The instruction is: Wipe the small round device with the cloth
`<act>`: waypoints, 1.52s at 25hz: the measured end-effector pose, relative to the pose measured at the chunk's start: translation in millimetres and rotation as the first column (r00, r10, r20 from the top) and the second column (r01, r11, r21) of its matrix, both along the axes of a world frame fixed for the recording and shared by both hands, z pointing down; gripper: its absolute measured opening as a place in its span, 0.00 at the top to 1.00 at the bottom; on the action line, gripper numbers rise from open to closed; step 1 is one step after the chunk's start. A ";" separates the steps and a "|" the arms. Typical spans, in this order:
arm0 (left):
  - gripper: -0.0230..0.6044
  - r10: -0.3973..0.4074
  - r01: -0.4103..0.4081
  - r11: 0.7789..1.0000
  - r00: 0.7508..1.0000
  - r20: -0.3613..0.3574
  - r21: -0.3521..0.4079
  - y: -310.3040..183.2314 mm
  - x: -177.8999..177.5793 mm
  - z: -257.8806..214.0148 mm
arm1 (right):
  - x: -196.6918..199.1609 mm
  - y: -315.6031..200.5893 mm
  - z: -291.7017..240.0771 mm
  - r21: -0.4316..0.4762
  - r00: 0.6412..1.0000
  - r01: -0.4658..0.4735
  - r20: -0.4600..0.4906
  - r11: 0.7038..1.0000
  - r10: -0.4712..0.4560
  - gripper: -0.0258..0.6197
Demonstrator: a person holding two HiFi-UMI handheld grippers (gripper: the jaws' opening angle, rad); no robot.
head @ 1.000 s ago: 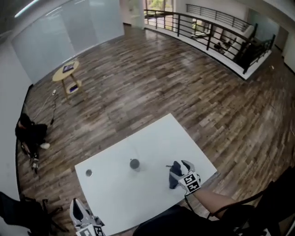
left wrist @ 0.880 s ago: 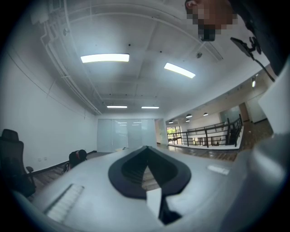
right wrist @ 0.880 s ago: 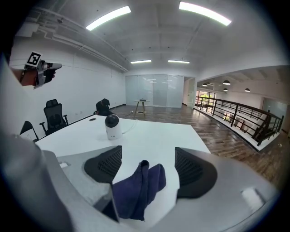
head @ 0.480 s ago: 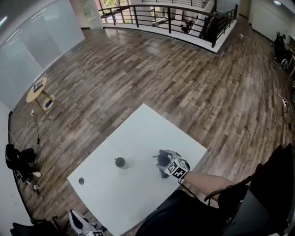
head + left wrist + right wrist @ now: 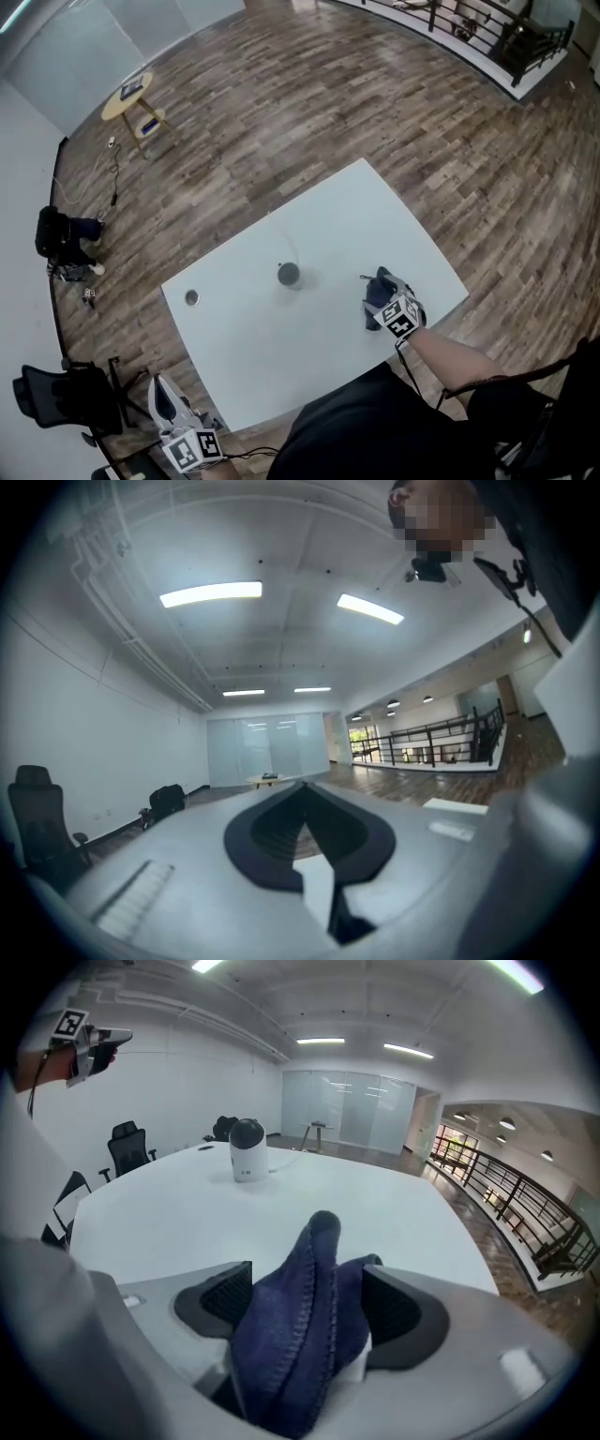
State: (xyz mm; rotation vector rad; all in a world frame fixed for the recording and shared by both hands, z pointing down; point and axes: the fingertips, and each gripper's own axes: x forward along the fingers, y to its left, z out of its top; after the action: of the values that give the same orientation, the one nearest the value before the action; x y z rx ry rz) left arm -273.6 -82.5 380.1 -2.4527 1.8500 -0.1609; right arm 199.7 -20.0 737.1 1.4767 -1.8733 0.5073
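We held the right tongs (image 5: pixel 309 1302) closed on a dark blue cloth (image 5: pixel 298 1354); the cloth was bunched between the two black pads and stuck up past their tips; in the head view these tongs sat low over the white worktop (image 5: pixel 253 356), close to its right corner, with our forearm reaching in from the near side; the small round device (image 5: pixel 288 274), white with a dark rounded top, stood upright near the middle of the worktop, well apart from the cloth and touched by neither tongs; in the right gripper view it stood ahead of the tongs and a little to the left; a small flat disc (image 5: pixel 191 297) lay near the left edge of the worktop, apart from the device; the left tongs (image 5: pixel 300 789) were off the worktop, beyond its near left corner, pointing out across the room; their pads met at the tips and held nothing; around the worktop we saw a wood plank floor (image 5: pixel 375 122), a small round side table (image 5: pixel 131 98), a black bag (image 5: pixel 58 234) by the wall and an office chair (image 5: pixel 56 394) at the left.
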 end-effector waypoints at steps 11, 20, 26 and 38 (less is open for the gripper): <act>0.95 -0.019 0.019 1.000 0.999 -0.048 0.004 -11.2 58.8 3.1 | 32.3 15.3 18.6 0.005 0.996 -0.053 0.066 0.999 0.052 0.68; 0.95 0.090 -0.090 0.996 0.994 -0.055 -0.011 -52.8 92.2 33.2 | 17.8 4.1 -18.9 0.001 0.998 0.032 0.046 0.999 -0.032 0.77; 0.95 0.080 -0.079 0.997 0.994 -0.072 0.017 -57.2 91.2 34.6 | -5.9 -44.5 -81.3 0.129 0.994 0.054 0.089 0.990 -0.066 0.77; 0.95 0.060 -0.062 0.998 0.989 -0.135 -0.014 -40.3 70.4 31.3 | -57.9 -130.9 -159.8 0.353 0.979 0.104 0.131 0.930 -0.159 0.78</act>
State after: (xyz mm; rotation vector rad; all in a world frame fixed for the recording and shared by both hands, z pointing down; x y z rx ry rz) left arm -203.2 -122.8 411.4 -2.5888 1.8277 -0.0083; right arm 141.8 -150.9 577.3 1.5515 -2.2592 0.2430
